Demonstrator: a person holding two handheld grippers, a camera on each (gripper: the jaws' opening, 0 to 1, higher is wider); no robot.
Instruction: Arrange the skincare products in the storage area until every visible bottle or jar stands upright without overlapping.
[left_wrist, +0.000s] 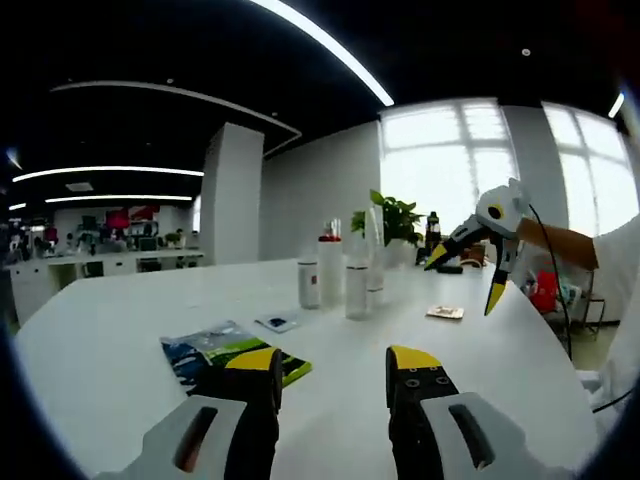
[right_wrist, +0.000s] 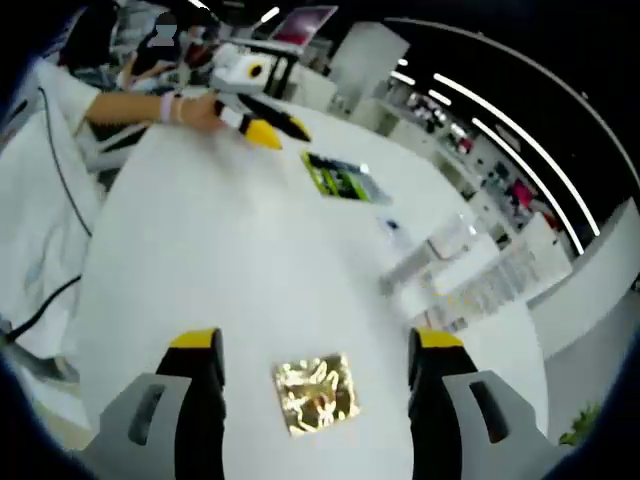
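So both claws are sitting released right now, nothing in either one. The left gripper (left_wrist: 331, 375) is hovering low over the big white round table (left_wrist: 120, 340), jaws spread, pointing at the cluster of tall clear and white skincare bottles (left_wrist: 345, 275) standing upright near the table's middle. The right gripper (right_wrist: 316, 365) is also spread wide, straddling a small crinkly gold foil sachet (right_wrist: 316, 392) lying flat on the table, well apart from the bottles.

What's worrying me: those bottles are looking tall, skinny and packed close together, so I'm guessing any grab from the side is risking a domino knockdown. The clear ones are also going to be hard to judge the edges of.

View differences: the left gripper view is showing the bottles sharp and upright, plus a green and blue flat packet (left_wrist: 232, 352) and a small dark card (left_wrist: 277, 322) in front of the bottles. The right gripper view is smearing the bottles into a blur, so I can't tell their count there, but it's the one showing the sachet sitting between the jaws.
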